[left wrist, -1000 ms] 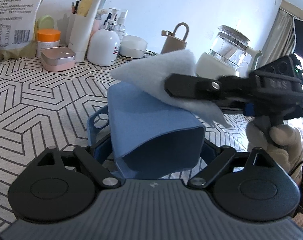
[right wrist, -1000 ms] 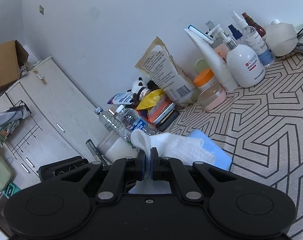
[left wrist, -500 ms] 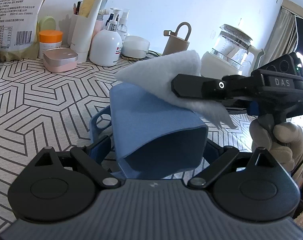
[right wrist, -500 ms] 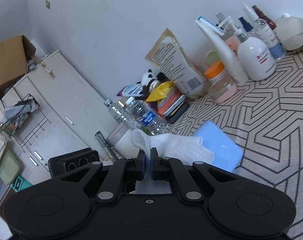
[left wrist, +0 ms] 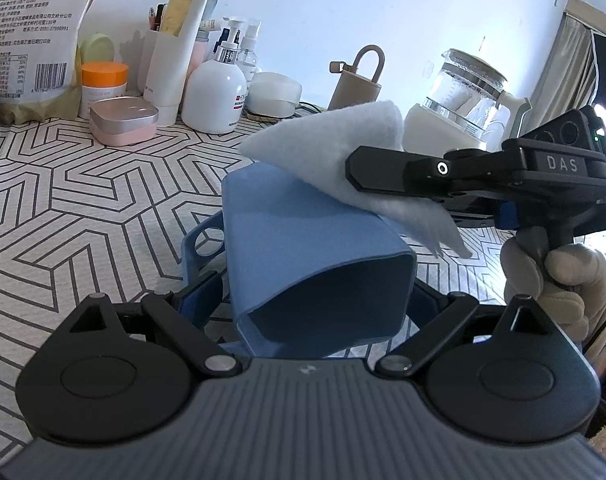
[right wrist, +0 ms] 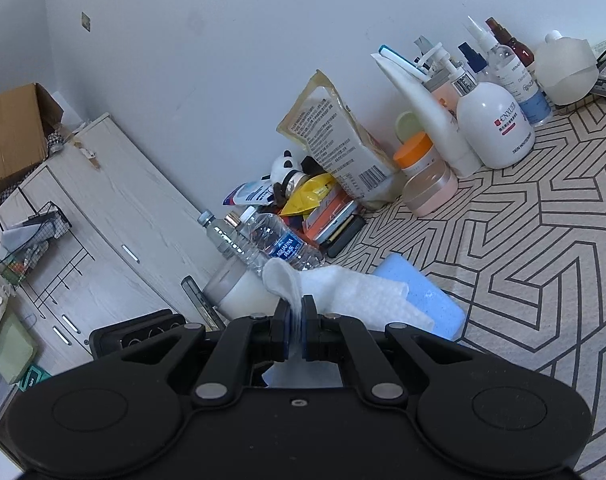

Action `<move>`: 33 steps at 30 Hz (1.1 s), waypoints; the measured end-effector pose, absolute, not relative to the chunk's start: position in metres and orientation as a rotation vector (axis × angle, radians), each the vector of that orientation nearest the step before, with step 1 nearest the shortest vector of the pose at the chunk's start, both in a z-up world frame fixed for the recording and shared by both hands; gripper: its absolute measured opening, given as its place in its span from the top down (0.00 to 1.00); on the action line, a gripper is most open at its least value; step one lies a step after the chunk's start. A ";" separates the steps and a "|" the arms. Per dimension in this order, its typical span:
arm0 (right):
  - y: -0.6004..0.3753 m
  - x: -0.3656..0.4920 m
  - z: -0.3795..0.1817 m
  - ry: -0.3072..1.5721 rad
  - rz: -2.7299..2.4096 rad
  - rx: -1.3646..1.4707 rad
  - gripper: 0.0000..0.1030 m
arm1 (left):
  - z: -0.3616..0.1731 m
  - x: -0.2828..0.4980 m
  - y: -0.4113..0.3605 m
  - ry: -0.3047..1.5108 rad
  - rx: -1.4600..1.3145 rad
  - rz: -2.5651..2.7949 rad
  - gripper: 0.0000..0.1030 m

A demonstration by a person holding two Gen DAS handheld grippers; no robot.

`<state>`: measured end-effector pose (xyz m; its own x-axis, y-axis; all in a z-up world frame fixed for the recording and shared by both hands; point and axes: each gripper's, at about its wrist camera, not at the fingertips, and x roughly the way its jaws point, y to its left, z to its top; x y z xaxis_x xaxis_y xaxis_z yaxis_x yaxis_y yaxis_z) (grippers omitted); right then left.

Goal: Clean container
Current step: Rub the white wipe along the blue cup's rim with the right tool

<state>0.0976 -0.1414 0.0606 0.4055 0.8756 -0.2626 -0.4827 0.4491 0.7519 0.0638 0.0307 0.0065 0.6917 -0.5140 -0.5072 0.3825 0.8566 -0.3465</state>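
Observation:
My left gripper (left wrist: 315, 304) is shut on a blue rectangular container (left wrist: 303, 248), held on its side above the patterned table with its open mouth towards the camera. My right gripper (left wrist: 353, 170) comes in from the right, shut on a white cloth (left wrist: 335, 152) that rests on the container's upper side. In the right wrist view the right gripper (right wrist: 297, 322) pinches the cloth (right wrist: 351, 292), and the blue container (right wrist: 419, 292) lies just beyond and below it.
Bottles, tubes and jars (left wrist: 211, 92) line the back wall, with a pink tin (left wrist: 123, 118), a large printed bag (left wrist: 35, 32), a beige flask (left wrist: 355, 84) and a glass kettle (left wrist: 463, 92). Water bottles (right wrist: 275, 244) and a white cabinet (right wrist: 83, 216) stand left.
The cloth and right gripper have shifted slightly along the container's upper side. The left gripper has kept its hold on the container, and both views have drifted a little.

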 end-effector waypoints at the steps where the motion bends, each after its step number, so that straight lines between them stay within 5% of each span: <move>1: -0.141 0.098 0.061 0.714 0.934 0.639 0.97 | 0.006 0.064 0.031 0.632 -0.222 -0.506 0.07; 9: -0.148 0.098 0.061 0.704 0.872 0.630 0.96 | 0.005 0.067 0.042 0.634 -0.276 -0.468 0.07; 11: -0.149 0.100 0.058 0.728 0.821 0.601 0.86 | 0.004 0.068 0.045 0.641 -0.290 -0.464 0.07; 33: -0.130 0.099 0.055 0.760 1.001 0.659 0.88 | 0.002 0.070 0.043 0.660 -0.289 -0.459 0.09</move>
